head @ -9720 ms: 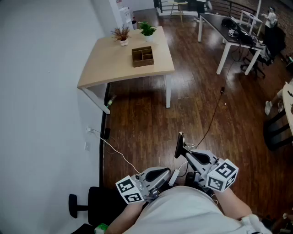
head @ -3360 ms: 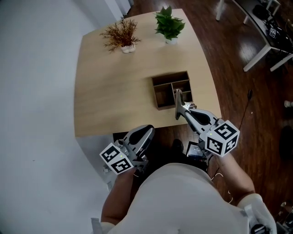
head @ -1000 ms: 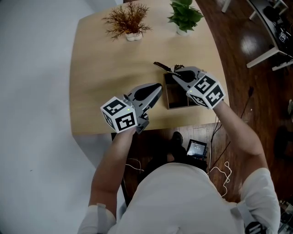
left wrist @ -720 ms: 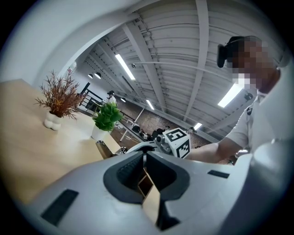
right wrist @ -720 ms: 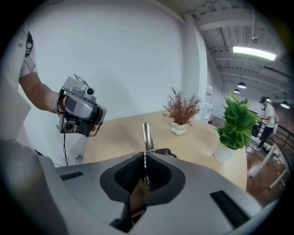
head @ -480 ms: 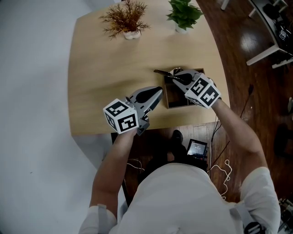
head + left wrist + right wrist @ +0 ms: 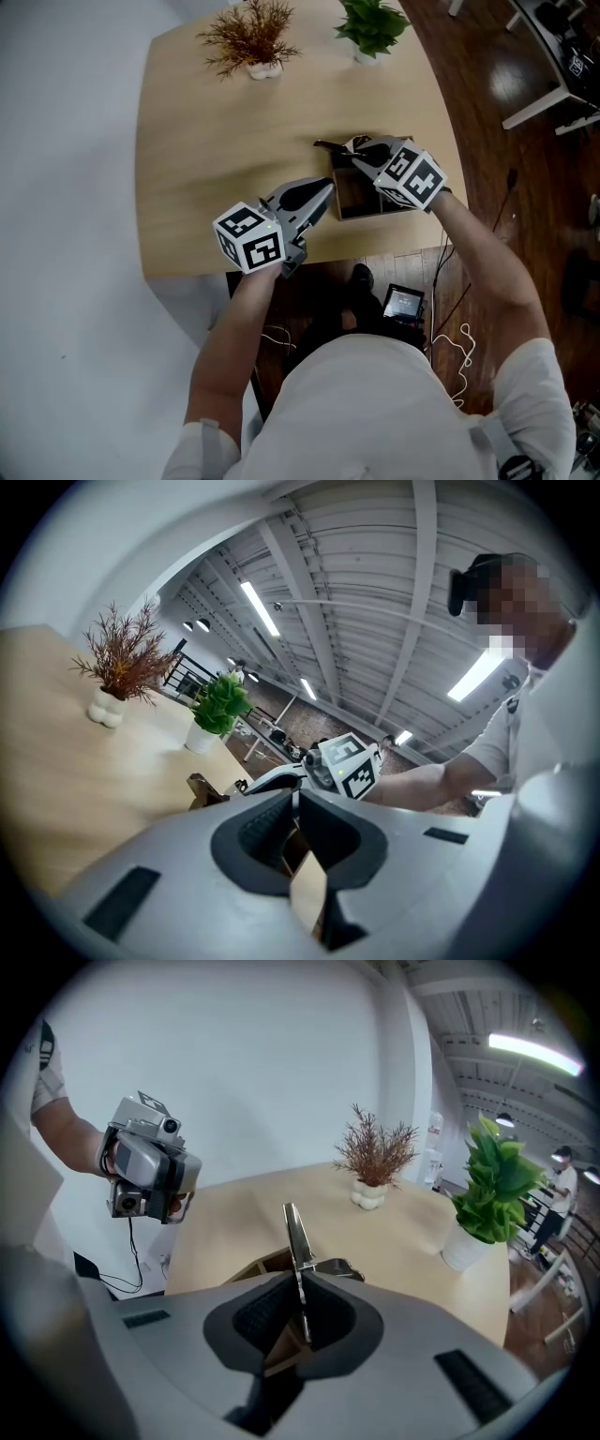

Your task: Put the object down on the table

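The right gripper (image 7: 354,150) had its fingers clamped on a thin metal utensil (image 7: 297,1230), poised over the wooden box (image 7: 349,201) on the table (image 7: 202,141). It looked light, stiff and slick, best held mid-handle. The left gripper (image 7: 322,190) had its fingers closed on nothing.
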Motion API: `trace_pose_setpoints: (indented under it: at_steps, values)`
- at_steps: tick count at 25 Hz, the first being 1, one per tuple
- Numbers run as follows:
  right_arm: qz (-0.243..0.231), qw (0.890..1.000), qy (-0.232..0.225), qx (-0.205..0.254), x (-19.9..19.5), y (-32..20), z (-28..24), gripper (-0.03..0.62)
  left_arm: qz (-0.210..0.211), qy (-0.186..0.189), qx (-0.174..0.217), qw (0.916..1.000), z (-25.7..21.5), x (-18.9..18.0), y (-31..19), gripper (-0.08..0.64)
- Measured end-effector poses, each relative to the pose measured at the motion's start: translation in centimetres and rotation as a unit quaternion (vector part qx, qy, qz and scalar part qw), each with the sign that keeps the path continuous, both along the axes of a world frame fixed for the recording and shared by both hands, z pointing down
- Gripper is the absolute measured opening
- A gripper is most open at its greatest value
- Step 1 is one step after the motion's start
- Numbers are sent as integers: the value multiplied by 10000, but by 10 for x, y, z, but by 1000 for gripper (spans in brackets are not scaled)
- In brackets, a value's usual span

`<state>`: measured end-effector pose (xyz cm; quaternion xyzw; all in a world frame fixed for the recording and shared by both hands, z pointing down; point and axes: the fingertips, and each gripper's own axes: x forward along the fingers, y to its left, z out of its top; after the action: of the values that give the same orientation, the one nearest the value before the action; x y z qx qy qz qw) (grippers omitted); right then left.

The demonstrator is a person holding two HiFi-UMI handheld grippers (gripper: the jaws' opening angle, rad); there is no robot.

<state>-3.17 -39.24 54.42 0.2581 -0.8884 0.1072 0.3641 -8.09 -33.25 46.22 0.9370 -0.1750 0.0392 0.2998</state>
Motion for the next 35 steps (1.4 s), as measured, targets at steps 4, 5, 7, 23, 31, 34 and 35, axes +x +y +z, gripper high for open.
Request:
trace_pose_setpoints:
  at_steps: [4, 5, 7, 23, 31, 34, 35]
  values:
    - [-9, 9997, 174, -182, 7, 0, 10, 11, 15, 23, -8, 10000, 0, 3, 0, 2]
    - [-16, 9996, 181, -218, 7, 0, 11, 10, 15, 25, -10, 10000, 1, 3, -1, 2]
    - [-40, 9993, 169, -339, 8, 0, 12, 11, 14, 28, -20, 10000, 1, 3, 0, 2]
    - [-163, 9966, -72, -800, 7, 5, 2, 48, -38, 68, -56, 10000, 1, 3, -2, 2]
    - [30, 9981, -2, -622, 17, 4, 2, 86, 25, 80, -46, 10000, 1, 8, 0, 2]
    - [156, 9985, 21, -516, 22, 2, 0, 86, 17, 90, -39, 10000, 1, 8, 0, 2]
    - [189, 9986, 14, -490, 24, 2, -1, 86, 17, 93, -37, 9999, 1, 9, 0, 2]
